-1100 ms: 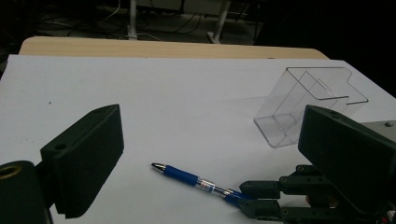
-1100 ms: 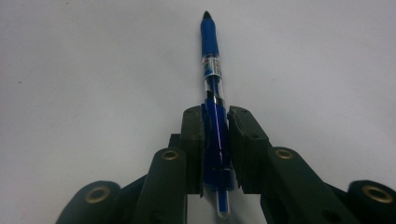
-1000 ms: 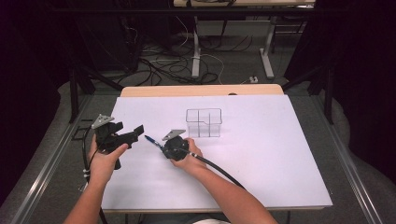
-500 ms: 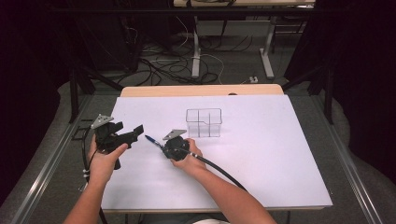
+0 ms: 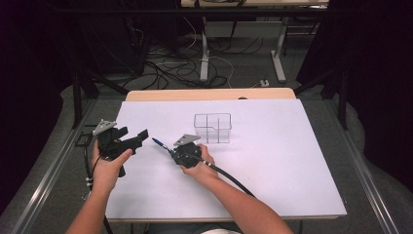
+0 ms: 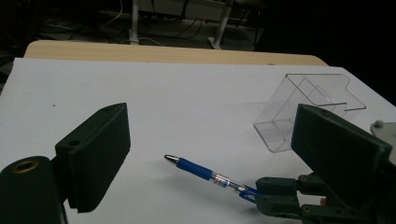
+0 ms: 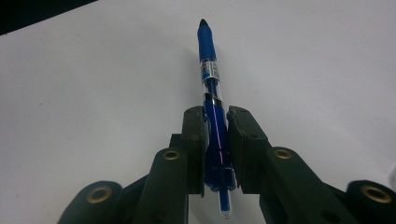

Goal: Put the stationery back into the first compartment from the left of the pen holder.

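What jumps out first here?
The blue pen, clamped in the right hand-held gripper left of the table's middle, tip toward the left hand-held gripper, whose jaws stand open and have just been closing a little. Behind them, a clear divided box stands on the white table.

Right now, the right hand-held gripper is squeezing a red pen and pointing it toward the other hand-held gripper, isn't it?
Nearly: the pen is blue, not red. The right gripper view shows its blue grip and blue barrel clamped between the jaws of the right hand-held gripper. The rest holds: in the high view the pen's tip points toward the left hand-held gripper, whose jaws have just been closing a little, nothing between them.
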`<state>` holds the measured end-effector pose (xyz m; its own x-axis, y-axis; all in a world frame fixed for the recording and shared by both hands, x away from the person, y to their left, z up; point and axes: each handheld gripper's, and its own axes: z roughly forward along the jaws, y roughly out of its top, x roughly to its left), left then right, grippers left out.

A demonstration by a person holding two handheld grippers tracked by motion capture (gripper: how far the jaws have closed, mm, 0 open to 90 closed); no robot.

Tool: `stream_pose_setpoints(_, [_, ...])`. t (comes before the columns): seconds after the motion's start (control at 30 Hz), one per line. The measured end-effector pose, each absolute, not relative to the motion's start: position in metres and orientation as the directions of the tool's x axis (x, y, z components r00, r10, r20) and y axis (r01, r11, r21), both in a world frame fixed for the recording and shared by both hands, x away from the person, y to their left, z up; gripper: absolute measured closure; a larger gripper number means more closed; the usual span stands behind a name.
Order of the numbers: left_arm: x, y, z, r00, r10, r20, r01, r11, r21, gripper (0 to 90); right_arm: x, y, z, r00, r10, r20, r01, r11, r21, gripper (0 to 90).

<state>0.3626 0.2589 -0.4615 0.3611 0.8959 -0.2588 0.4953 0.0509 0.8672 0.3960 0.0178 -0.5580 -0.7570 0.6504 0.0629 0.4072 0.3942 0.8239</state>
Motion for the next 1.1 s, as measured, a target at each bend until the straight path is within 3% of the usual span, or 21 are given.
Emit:
stream_pose_setpoints(0.47, [0.358,0.249,-0.455,0.411,0.874,-0.257,0.485,0.029,0.874,16.3,0.382,-0.009,-0.529,-0.76,0.648,0.053,0.352,0.341,0.872,77.4])
stream_pose_setpoints(0.83, [0.353,0.239,-0.448,0.447,0.872,-0.199,0.459,-0.032,0.888,27.5,0.373,-0.034,-0.51,-0.748,0.662,0.05,0.31,0.282,0.908,77.3])
stream_pose_setpoints(0.97, [0.353,0.236,-0.446,0.458,0.862,-0.218,0.472,-0.028,0.881,33.0,0.37,-0.043,-0.505,-0.741,0.67,0.047,0.302,0.27,0.914,77.4])
stream_pose_setpoints(1.1, [0.354,0.233,-0.444,0.455,0.856,-0.244,0.492,-0.014,0.87,33.0,0.37,-0.051,-0.5,-0.728,0.683,0.052,0.301,0.251,0.92,77.4])
